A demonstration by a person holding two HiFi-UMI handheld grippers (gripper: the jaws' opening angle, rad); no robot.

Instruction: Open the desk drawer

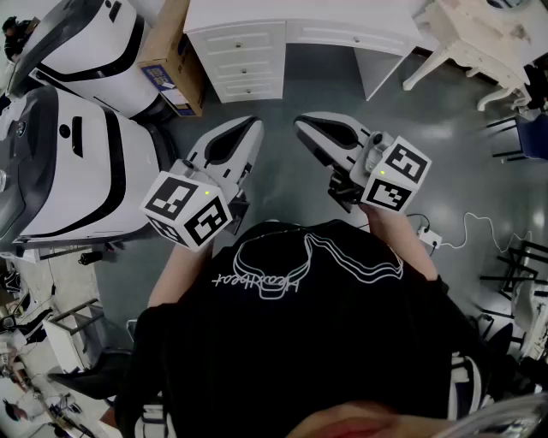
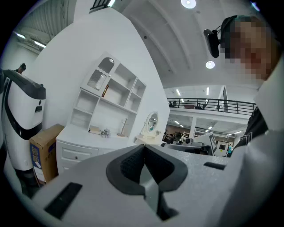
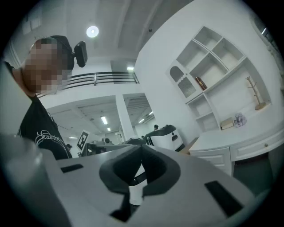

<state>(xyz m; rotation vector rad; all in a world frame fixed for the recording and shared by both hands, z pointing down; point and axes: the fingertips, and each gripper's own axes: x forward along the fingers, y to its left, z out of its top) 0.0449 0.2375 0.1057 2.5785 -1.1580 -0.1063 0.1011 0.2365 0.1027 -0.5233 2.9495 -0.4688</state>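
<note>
The white desk (image 1: 300, 13) stands at the far side of the grey floor, with a stack of drawers (image 1: 244, 56) on its left part and a shallow drawer (image 1: 347, 38) over the knee space. My left gripper (image 1: 254, 125) and right gripper (image 1: 301, 125) are held side by side in front of my chest, well short of the desk. Both point level toward it. In the left gripper view the left gripper (image 2: 144, 148) is shut with nothing held, and the drawers (image 2: 75, 156) show low at the left. The right gripper (image 3: 142, 148) has its tips together and holds nothing; the desk (image 3: 230, 148) lies to its right.
A cardboard box (image 1: 175, 60) leans against the desk's left side. Large white-and-black machines (image 1: 77, 162) fill the left. A white carved table (image 1: 479, 43) stands at the far right, with a power strip (image 1: 428, 236) and cable on the floor. A shelf unit (image 2: 111, 99) tops the desk.
</note>
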